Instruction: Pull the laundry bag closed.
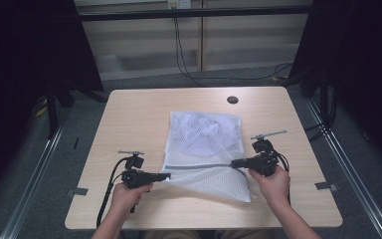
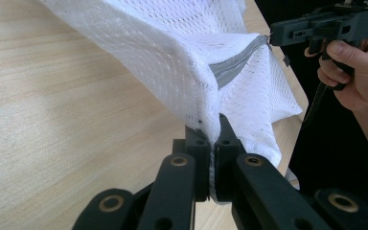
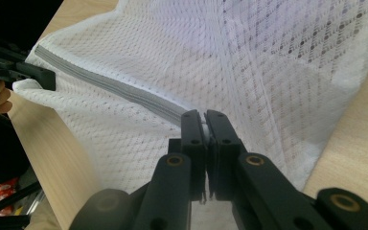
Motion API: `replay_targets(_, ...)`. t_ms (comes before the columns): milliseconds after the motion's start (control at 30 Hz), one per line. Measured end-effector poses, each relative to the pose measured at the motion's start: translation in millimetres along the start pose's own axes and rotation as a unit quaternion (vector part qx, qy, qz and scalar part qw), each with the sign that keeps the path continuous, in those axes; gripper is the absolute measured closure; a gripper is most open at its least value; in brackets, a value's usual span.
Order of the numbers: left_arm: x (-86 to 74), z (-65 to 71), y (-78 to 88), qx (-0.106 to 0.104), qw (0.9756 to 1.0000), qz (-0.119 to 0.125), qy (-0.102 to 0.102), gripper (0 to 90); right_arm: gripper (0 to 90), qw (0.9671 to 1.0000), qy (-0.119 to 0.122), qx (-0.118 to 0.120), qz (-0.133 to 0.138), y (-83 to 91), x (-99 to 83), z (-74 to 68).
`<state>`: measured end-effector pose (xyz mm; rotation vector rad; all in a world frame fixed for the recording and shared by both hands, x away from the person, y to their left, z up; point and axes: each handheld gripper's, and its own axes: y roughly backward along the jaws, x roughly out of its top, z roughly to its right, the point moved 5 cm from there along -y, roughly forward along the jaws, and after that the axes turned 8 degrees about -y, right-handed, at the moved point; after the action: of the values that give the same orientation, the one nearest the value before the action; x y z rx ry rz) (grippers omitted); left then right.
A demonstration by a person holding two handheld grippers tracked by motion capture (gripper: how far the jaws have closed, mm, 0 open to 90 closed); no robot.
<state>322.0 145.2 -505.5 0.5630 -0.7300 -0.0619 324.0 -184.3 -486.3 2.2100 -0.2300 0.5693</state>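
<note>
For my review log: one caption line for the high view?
Both grippers, left gripper and right gripper, shut on opposite ends of a white mesh bag's grey zipper.

Looked like a white open-weave mesh laundry bag (image 1: 204, 144) with a smooth grey zipper tape (image 3: 124, 93), sat on a pale matt wood-grain table (image 1: 129, 114), pinched by matt black plastic jaws with brass-looking rivets.

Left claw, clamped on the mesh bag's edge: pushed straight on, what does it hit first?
Likely the mesh bag itself: the left claw points along the grey zipper toward the right claw, so fabric would bunch first.
</note>
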Motion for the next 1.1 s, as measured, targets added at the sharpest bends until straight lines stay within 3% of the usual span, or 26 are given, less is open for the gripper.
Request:
replay_targets(267, -0.5, -0.6, 0.8, 0.001, 1.0, -0.003, -0.005, 89.0, 87.1, 1.0, 0.0, -0.002, 0.001, 2.4, -0.1, 2.4)
replay_targets(400, -0.6, 1.1, -1.0, -0.001, 1.0, -0.002, 0.004, 89.0, 87.1, 1.0, -0.001, -0.004, 0.002, 4.3, -0.4, 4.2)
replay_targets(1100, 1.1, 0.7, -0.3, 0.015, 0.9999, -0.003, -0.007, 89.0, 87.1, 0.9999, -0.005, -0.012, 0.006, 7.7, -1.7, 9.8)
